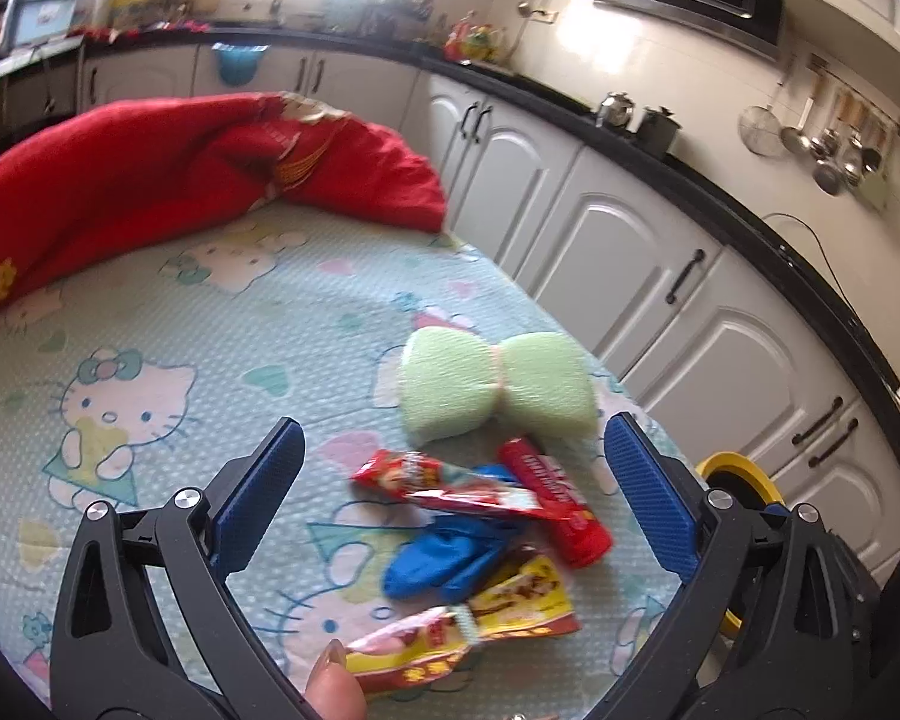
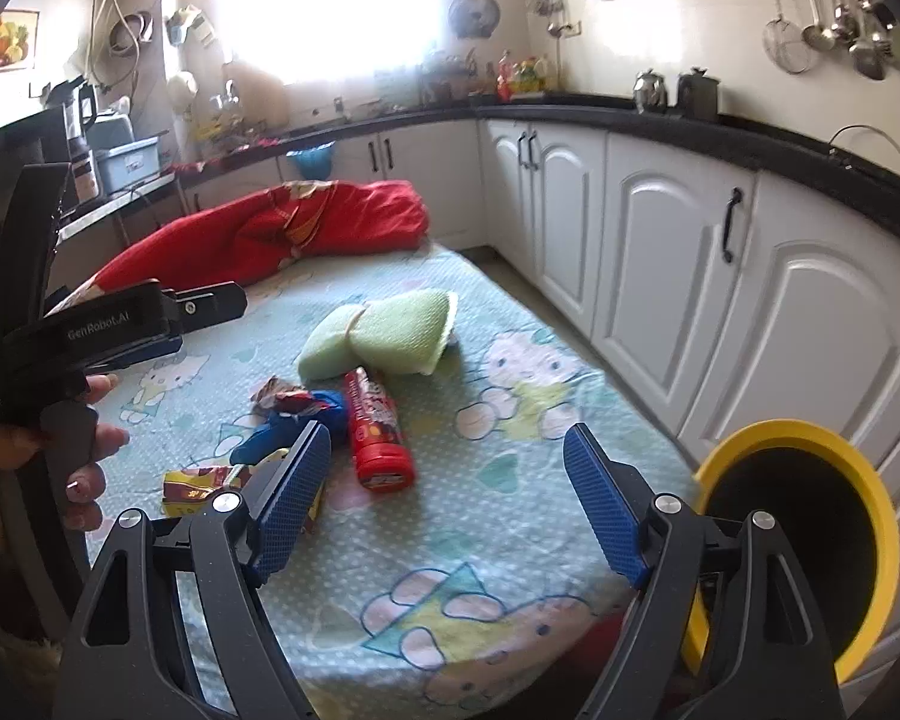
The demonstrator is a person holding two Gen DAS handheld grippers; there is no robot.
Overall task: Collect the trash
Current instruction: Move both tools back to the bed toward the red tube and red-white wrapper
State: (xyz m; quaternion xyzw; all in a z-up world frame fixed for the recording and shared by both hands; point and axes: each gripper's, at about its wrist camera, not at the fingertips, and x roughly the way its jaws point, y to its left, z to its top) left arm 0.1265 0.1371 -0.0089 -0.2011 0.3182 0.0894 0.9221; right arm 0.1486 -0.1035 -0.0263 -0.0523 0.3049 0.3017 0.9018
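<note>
Nothing looks collected yet: the wrappers (image 1: 468,492), red tube (image 2: 378,426) and blue scrap (image 1: 444,558) all lie on the bed (image 2: 510,540), left of the yellow bin (image 2: 810,540). Both the left hand-held gripper (image 1: 453,492) and right hand-held gripper (image 2: 447,498) gape wide, empty. "GenRobot.AI" reads on the left one.

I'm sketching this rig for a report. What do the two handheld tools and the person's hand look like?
Each tool, left and right, has black angular finger frames with silver screws and blue ribbed pads. The right wrist view shows the left tool's black body printed "GenRobot.AI" in white. The hand is bare, with dark-painted nails. No cables show.
</note>
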